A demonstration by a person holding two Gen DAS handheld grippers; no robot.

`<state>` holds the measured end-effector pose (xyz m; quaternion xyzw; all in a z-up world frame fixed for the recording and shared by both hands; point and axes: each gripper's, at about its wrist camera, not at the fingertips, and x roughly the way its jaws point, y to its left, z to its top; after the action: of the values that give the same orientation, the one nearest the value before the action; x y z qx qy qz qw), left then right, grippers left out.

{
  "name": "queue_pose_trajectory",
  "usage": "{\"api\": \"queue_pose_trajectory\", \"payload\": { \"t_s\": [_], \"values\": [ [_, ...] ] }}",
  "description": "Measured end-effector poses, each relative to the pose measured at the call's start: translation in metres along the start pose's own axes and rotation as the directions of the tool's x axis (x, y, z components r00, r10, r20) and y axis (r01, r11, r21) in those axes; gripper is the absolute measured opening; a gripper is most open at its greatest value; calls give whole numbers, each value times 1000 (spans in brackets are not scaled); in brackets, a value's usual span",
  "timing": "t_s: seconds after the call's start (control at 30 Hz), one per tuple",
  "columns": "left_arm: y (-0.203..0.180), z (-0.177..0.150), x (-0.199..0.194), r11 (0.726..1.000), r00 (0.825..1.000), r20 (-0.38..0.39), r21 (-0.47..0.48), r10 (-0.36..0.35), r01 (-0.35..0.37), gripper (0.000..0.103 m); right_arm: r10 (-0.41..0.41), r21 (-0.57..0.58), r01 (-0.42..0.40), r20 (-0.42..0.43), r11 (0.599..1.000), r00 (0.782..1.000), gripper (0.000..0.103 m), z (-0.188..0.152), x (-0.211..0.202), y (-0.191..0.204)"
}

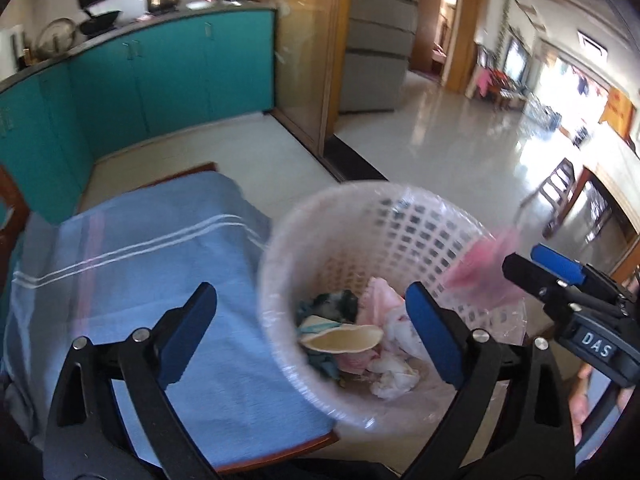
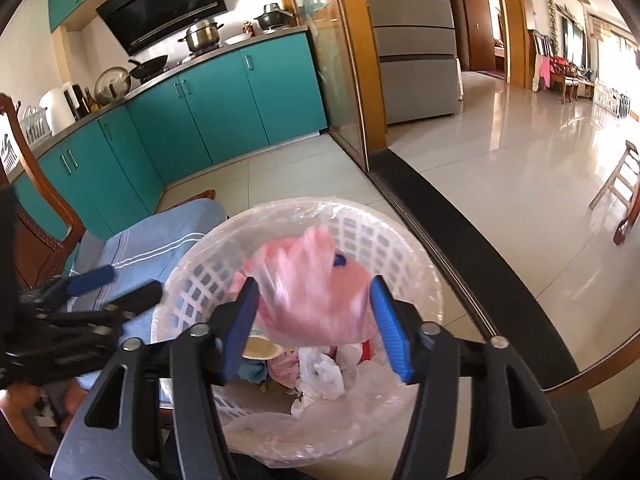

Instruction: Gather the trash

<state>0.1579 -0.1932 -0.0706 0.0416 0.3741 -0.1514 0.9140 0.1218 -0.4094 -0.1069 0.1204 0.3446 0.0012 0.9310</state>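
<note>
On the left, our left hand-held gripper (image 1: 310, 334) stands wide apart and empty, over the near edge of the blue cloth (image 1: 160, 264) on the bench and the rim of the bin (image 1: 276, 240). The white lattice bin, lined with clear film, already holds crumpled paper, cloth scraps and a shallow dish. Further right, the pink bag (image 2: 316, 284) hangs blurred above the bin's mouth, between the pads of our right hand-held gripper (image 2: 314, 326); those jaws stand partly apart and do not seem to press it, so we judge it released or nearly so. The bag looks thin, light, limp and slippery; we would pinch it at a bunched fold, since a single layer could slide out. The only writing we can read is "DAS" on the right gripper's body (image 1: 596, 346); the hood's brand is too small.
</note>
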Motion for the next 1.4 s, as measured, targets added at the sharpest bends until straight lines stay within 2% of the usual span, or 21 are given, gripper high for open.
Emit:
{"api": "queue_pose_trajectory", "payload": {
  "t_s": [0.03, 0.13, 0.17, 0.23, 0.3, 0.4, 0.5, 0.53, 0.67, 0.73, 0.83, 0.93, 1.4],
  "values": [
    [7, -5, -12, 999, 999, 27, -10, 34, -34, 97, -1, -3, 1, 3, 1000, 1000, 77, 0, -1, 3],
    [24, -15, -45, 989, 985, 91, -24, 147, -146, 99, 14, 0, -14, 25, 1000, 1000, 90, -2, -7, 9],
    [29, -18, -52, 986, 981, 101, -23, 167, -165, 100, 17, 6, -17, 24, 1000, 1000, 91, -3, -7, 11],
    [45, -30, -77, 971, 961, 139, -44, 241, -237, 100, 26, 18, -26, 9, 1000, 1000, 91, -5, -8, 22],
    [58, -38, -96, 958, 946, 158, -77, 284, -275, 100, 52, -5, -52, 24, 999, 998, 91, -7, -17, 39],
    [75, -52, -130, 941, 922, 195, -120, 336, -318, 100, 56, -40, -51, 134, 998, 989, 100, -17, -42, 69],
    [90, -66, -165, 918, 885, 250, -161, 392, -362, 100, 55, -75, -39, 227, 996, 972, 100, -32, -64, 99],
    [92, -68, -171, 916, 881, 259, -174, 396, -361, 100, 51, -100, -27, 251, 995, 967, 100, -36, -70, 108],
    [103, -80, -201, 923, 881, 296, -230, 369, -309, 100, 41, -167, 17, 339, 986, 940, 100, -47, -97, 135],
    [100, -86, -210, 925, 877, 315, -238, 363, -297, 100, 60, -180, 13, 395, 984, 917, 100, -52, -114, 144],
    [98, -92, -223, 919, 856, 348, -241, 383, -313, 100, 79, -203, 19, 462, 979, 883, 100, -59, -133, 155],
    [100, -97, -230, 912, 845, 354, -240, 400, -332, 100, 80, -236, 45, 493, 971, 866, 100, -68, -142, 166],
    [110, -106, -235, 912, 859, 327, -257, 394, -321, 100, 79, -245, 57, 514, 968, 854, 100, -74, -155, 178]
  ]
}}
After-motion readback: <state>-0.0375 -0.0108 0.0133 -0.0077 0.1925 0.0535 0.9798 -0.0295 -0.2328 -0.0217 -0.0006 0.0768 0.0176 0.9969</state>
